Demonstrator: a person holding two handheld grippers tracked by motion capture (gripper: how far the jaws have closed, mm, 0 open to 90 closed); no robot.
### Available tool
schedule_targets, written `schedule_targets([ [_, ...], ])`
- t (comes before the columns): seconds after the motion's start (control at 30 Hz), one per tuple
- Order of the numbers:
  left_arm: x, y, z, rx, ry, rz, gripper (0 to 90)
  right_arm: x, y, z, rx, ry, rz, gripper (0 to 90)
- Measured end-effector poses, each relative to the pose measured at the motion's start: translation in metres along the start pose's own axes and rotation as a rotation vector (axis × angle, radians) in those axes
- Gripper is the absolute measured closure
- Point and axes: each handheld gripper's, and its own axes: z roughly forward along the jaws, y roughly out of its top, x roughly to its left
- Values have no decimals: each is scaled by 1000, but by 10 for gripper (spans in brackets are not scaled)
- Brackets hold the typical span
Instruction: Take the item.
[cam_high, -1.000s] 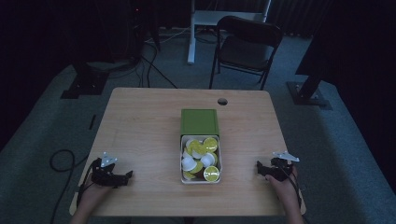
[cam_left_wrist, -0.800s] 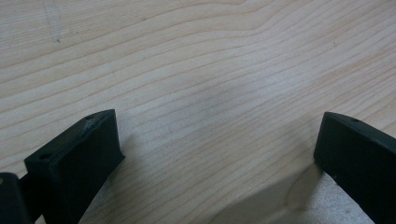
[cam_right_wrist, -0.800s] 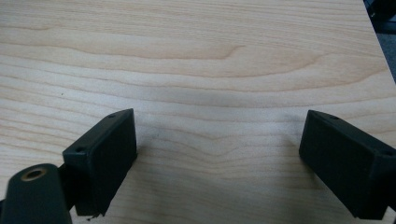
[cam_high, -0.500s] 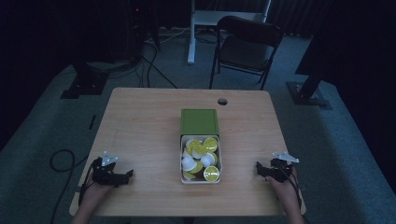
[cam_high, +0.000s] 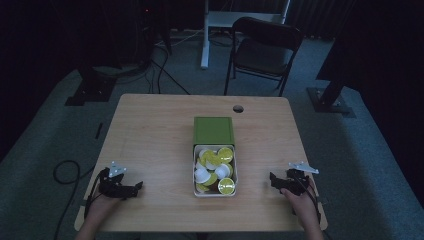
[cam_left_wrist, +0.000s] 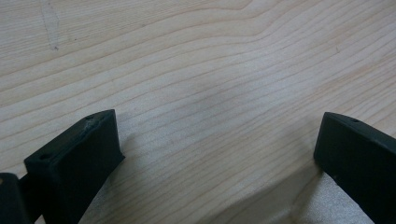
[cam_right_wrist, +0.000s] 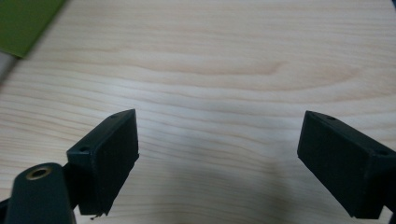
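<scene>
The wooden table carries a white tray of capsules, its green lid just behind.

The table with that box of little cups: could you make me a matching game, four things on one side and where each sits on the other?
Things:
1. green lid
2. white tray of capsules
3. left gripper
4. round hole

Places:
A. near edge, left of the tray
B. centre, nearer the person
C. far edge of the table
D. centre, just beyond the tray

Pairs: 1-D, 2-B, 3-A, 4-C
</scene>
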Motion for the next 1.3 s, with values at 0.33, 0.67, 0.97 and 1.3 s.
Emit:
schedule_targets([
  [0.33, 0, 0, 0, 0, 1, -1, 5, 23, 23, -23, -68, 52, -15, 120],
  [0.67, 0, 0, 0, -1, 2, -2, 5, 41, 40, -39, -116, 79, -37, 121],
  [0.97, 0, 0, 0, -1, 2, -3, 5, 60, 52, -50, -135, 129, -58, 121],
  [1.3, 0, 0, 0, 0, 2, -1, 5, 82, 63, -57, -155, 172, -85, 131],
])
